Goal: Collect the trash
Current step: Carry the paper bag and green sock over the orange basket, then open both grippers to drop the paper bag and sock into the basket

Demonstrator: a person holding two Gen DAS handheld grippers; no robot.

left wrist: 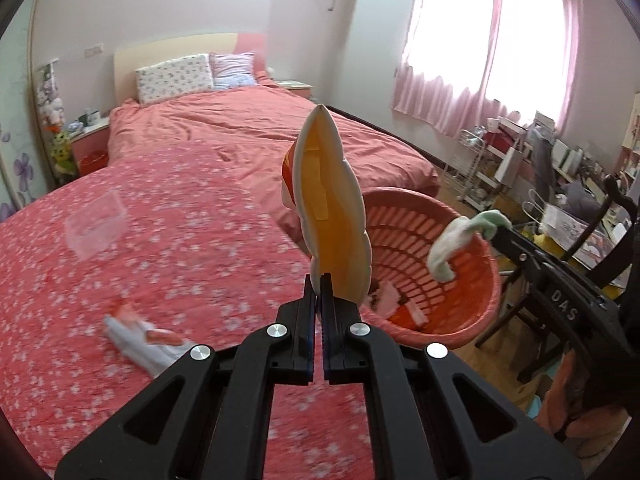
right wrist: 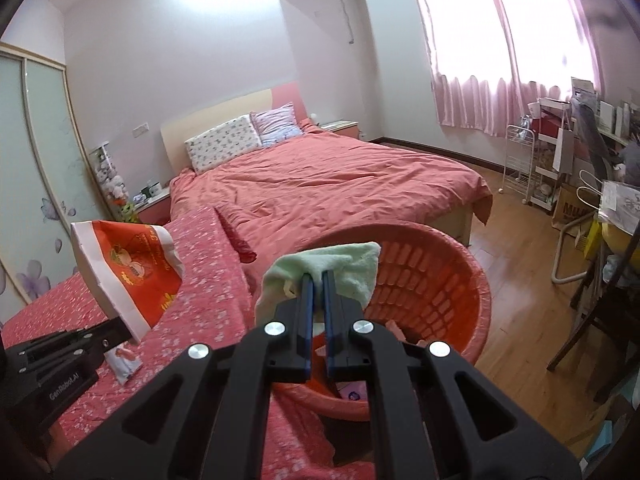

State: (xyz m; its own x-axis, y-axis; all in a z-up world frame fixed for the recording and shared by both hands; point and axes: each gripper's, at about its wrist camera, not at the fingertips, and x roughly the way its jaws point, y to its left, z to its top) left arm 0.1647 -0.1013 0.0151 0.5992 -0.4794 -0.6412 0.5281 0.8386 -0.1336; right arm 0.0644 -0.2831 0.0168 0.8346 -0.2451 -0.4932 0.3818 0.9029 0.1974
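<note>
left hand-held gripper [left wrist: 320,280]: clenched on the bottom edge of a flattened paper bag [left wrist: 332,208], which stands upright, long axis running up from the jaws.
right hand-held gripper [right wrist: 316,276]: clenched on a pale green cloth [right wrist: 320,276], bunched and drooping around the fingertips.
basket [left wrist: 480,312]: red, slatted, at the bed's edge; some scraps already lie inside.
bag to basket: the opening lies just right of and beyond the bag; bag over the near-left rim.
cloth to basket: hangs over the rim, seemingly inside the opening.
nearer hand: the right, I judge.
still on the bed [left wrist: 140,272]: a crumpled wrapper [left wrist: 140,336] near left; a clear plastic box [left wrist: 96,224] farther left.
</note>
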